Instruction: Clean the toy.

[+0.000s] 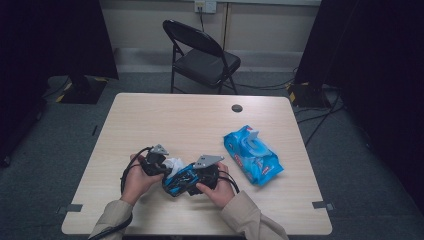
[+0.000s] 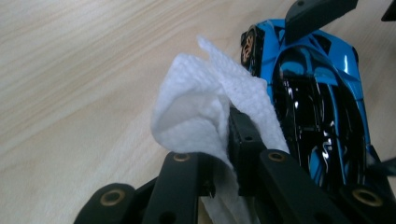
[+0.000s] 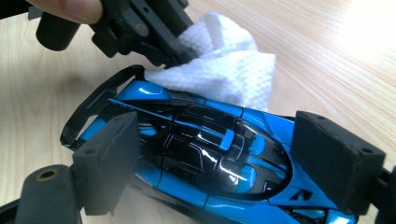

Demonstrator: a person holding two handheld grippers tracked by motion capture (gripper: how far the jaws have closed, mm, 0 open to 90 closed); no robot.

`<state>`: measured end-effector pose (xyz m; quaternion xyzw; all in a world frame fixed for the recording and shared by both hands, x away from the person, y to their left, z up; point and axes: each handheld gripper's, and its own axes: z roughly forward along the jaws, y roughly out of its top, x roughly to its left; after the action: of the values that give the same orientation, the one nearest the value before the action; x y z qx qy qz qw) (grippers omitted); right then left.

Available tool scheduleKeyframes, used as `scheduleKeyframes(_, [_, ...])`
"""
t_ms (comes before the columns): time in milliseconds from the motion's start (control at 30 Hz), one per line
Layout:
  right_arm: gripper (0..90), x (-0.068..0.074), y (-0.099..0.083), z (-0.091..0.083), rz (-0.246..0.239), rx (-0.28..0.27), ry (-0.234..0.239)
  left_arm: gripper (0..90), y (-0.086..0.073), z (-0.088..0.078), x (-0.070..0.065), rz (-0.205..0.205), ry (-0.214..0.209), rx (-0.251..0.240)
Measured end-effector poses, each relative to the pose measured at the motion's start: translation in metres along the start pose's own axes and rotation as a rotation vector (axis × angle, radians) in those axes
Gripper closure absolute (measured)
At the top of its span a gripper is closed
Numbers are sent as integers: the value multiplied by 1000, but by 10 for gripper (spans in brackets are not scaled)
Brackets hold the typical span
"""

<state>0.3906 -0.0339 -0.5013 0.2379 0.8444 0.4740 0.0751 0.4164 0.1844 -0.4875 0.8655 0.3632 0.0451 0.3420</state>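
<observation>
The toy car (image 3: 196,154), blue and black with a glossy body, sits near the front middle of the table (image 1: 150,115), held across its body by the right gripper (image 3: 215,158). That gripper's two padded jaws press on the car's sides, one at the rear half and one near the nose, so the claw is spread wide yet pinching the car. A white wipe (image 2: 205,102) lies bunched against the car's rear end, touching the blue bodywork beside the wing. The left gripper (image 2: 229,140) has its jaws pressed together on a fold of that wipe, which spills out above and below them. In the high view both hands meet at the car, the left hand (image 1: 136,181) on one side and the right hand (image 1: 216,192) on the other. To the right, well apart from the car, a blue pack of wipes (image 1: 252,155) lies flat with its lid flap up. Beyond the table stands a black folding chair (image 1: 200,55).
</observation>
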Motion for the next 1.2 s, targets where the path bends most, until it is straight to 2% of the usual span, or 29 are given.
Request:
scheduleKeyframes(433, [151,0,0,0,1,0,-1,819,15,15,-1,-6,-24,-12])
scheduleKeyframes(533, [151,0,0,0,1,-2,-1,820,17,17,-1,-15,-23,-20])
scheduleKeyframes(800, [151,-1,-1,0,2,-6,-1,820,26,22,-1,-1,-23,-11])
scheduleKeyframes(1200, [151,-1,-1,0,1,-11,0,820,41,36,-1,-6,-29,-32])
